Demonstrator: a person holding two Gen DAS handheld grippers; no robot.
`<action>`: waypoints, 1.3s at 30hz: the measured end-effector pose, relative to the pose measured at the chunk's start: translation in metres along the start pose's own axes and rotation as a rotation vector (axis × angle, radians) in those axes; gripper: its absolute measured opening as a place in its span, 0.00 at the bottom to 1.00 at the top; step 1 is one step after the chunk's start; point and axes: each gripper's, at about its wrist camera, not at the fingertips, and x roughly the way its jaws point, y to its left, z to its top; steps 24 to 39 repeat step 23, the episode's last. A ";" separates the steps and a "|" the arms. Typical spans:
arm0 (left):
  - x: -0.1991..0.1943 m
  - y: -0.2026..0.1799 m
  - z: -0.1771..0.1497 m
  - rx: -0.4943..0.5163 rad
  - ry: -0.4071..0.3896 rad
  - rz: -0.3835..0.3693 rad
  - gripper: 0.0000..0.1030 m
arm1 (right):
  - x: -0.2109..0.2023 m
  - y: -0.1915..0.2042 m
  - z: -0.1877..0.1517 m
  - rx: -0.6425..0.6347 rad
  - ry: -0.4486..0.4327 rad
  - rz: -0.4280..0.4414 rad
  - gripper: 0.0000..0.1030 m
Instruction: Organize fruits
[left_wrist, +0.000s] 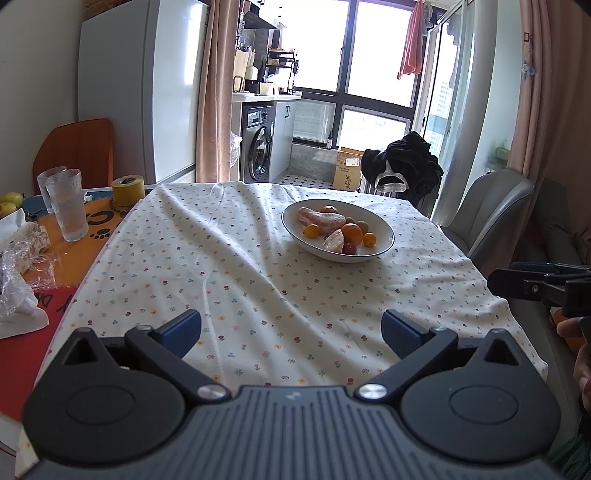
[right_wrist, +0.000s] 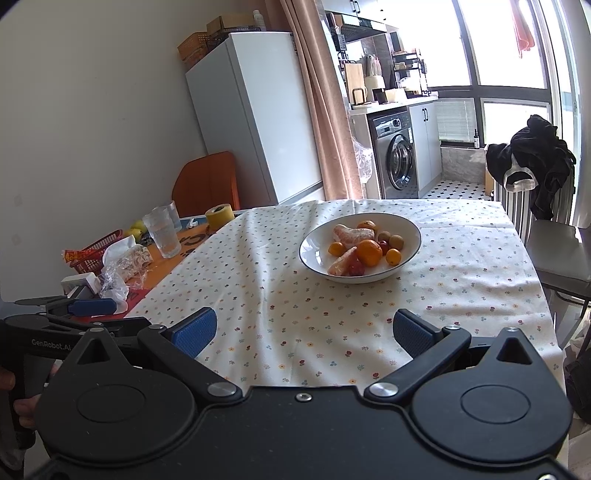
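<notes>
Left wrist: both tongs (left_wrist: 291, 332) (right_wrist: 303, 332) agape, fruit bowl (left_wrist: 295, 236) beyond, perhaps untouched.

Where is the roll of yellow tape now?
In both views the yellow tape roll stands at the table's far left, just off the floral tablecloth, beside the two drinking glasses.

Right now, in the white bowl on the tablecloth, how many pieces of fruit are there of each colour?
Orange citrus: 4
Peeled pinkish segments: 2
Brownish-green fruits: 2
Small red fruits: 2
Total: 10 in the bowl
</notes>
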 end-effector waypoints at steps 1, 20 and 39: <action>0.000 0.000 0.000 0.000 0.001 0.000 1.00 | 0.000 0.000 0.000 -0.002 0.000 0.000 1.00; -0.002 -0.004 0.000 0.013 0.000 -0.009 0.99 | 0.000 0.002 -0.001 -0.008 0.005 0.003 1.00; -0.002 -0.004 0.000 0.011 0.000 -0.008 1.00 | 0.000 0.003 -0.001 -0.009 0.006 0.005 1.00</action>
